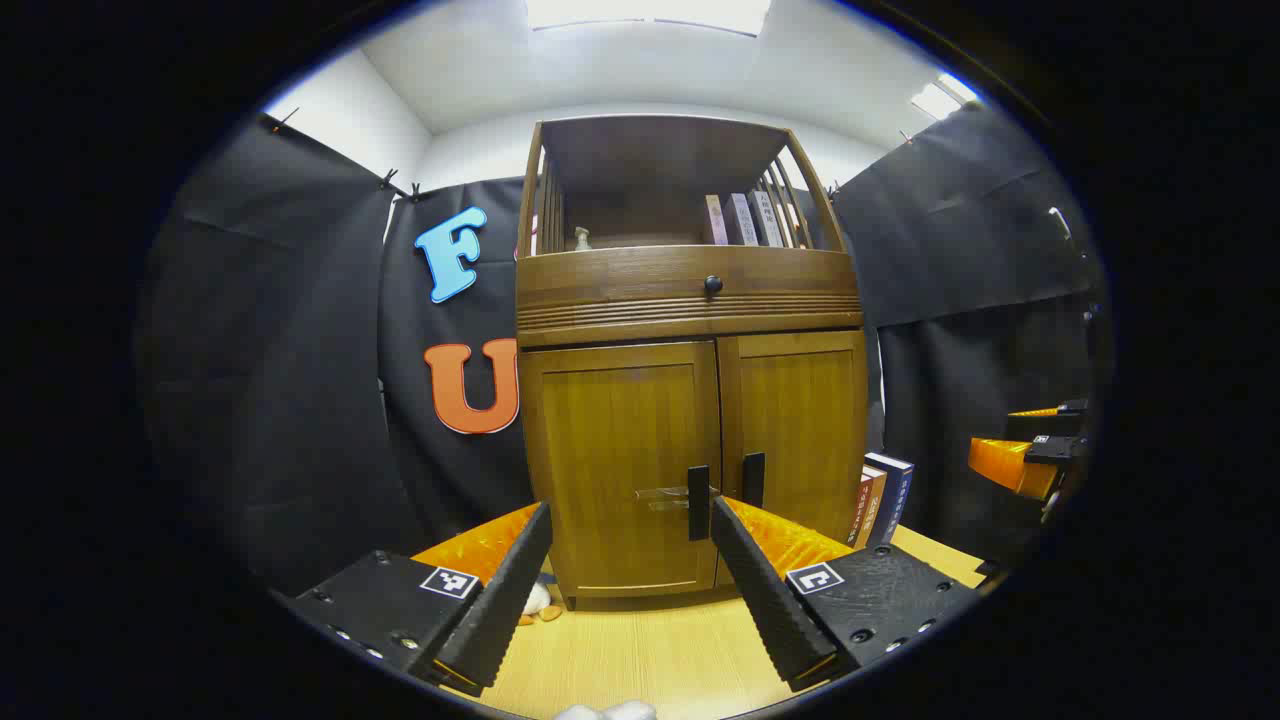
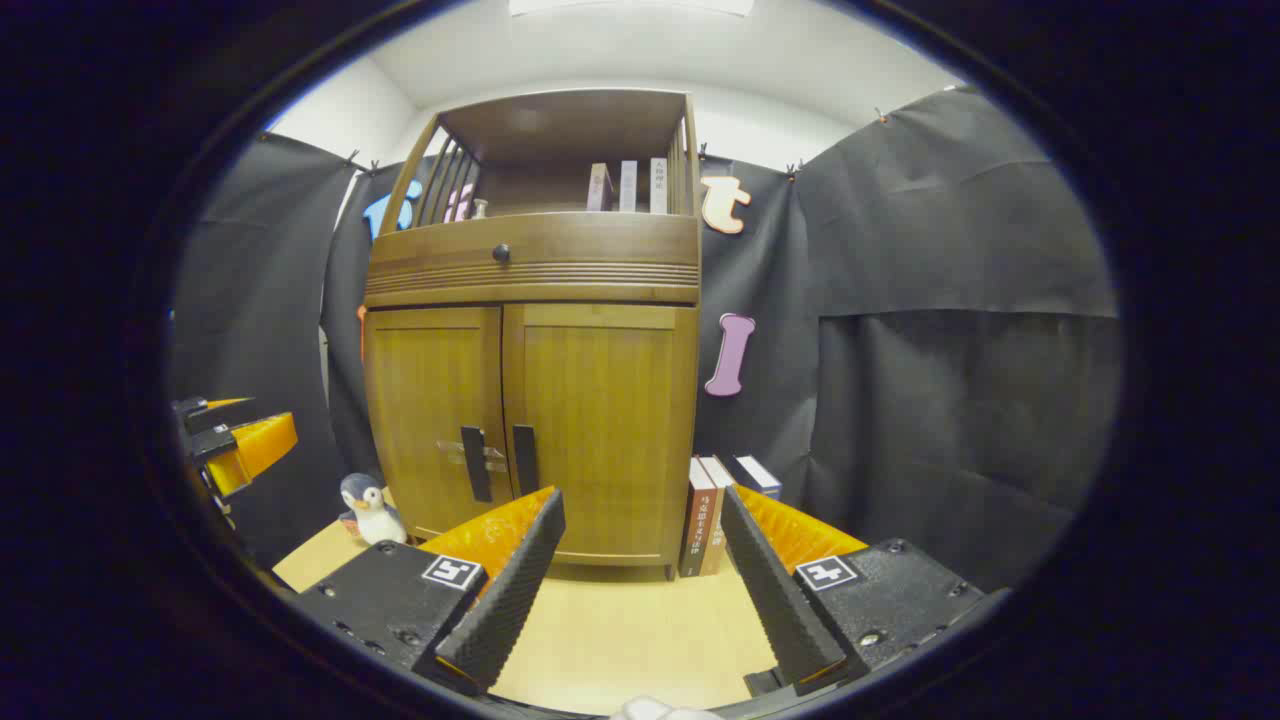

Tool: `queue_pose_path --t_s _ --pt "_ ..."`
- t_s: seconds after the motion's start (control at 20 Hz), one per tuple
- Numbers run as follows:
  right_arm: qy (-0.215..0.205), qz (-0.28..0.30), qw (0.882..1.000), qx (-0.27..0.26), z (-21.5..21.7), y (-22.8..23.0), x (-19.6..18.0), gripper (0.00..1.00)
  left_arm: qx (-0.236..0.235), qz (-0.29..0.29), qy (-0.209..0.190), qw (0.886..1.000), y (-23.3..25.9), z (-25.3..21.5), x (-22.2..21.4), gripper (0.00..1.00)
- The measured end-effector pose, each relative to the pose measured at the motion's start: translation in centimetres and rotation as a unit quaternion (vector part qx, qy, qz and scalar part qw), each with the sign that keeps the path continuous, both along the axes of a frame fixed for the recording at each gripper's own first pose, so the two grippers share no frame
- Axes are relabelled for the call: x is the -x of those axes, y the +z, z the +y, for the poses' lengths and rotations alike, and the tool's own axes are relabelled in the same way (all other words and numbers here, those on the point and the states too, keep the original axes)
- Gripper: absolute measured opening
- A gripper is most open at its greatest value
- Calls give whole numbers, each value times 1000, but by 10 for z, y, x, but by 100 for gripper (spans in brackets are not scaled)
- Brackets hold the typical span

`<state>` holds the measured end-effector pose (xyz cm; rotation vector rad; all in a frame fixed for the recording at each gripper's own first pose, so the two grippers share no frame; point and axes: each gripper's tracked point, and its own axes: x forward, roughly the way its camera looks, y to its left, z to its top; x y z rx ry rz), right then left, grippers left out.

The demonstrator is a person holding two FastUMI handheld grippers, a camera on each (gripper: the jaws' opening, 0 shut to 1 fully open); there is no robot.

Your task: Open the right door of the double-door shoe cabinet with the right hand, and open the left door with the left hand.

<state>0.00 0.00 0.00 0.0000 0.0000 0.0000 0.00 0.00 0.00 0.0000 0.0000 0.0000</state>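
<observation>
The shoe cabinet point(image 1: 690, 400) is standing on the wooden table point(image 1: 640, 650) against the black booth wall, its two doors, left door point(image 1: 625, 465) and right door point(image 2: 600, 435), both sitting closed, with two dark vertical handles point(image 2: 498, 462) side by side at the middle seam. One drawer knob point(image 1: 713, 285) is showing above. The left gripper point(image 1: 632, 590) and right gripper point(image 2: 640, 590) are both hovering short of the cabinet, fingers spread apart, holding nothing. Three books point(image 2: 715, 520) are leaning beside the cabinet; one toy penguin point(image 2: 368, 510) is standing at its other side.

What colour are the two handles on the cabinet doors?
Black. Both door handles stand out against the brown wooden cabinet, best in the left gripper view.
</observation>
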Motion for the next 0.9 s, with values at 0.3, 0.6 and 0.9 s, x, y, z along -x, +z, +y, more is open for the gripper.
queue_pose_path --t_s 0.3,0.6,0.9 --pt "-2 -1 1000 2 0 -2 0 99 -3 3 -3 1000 -2 -3 1 96" --pt "-3 4 1000 4 1 -4 0 99 -3 5 -9 1000 -3 -6 4 96" --pt "-6 16 1000 13 2 -15 -2 99 -1 12 -6 1000 -9 -1 14 96"
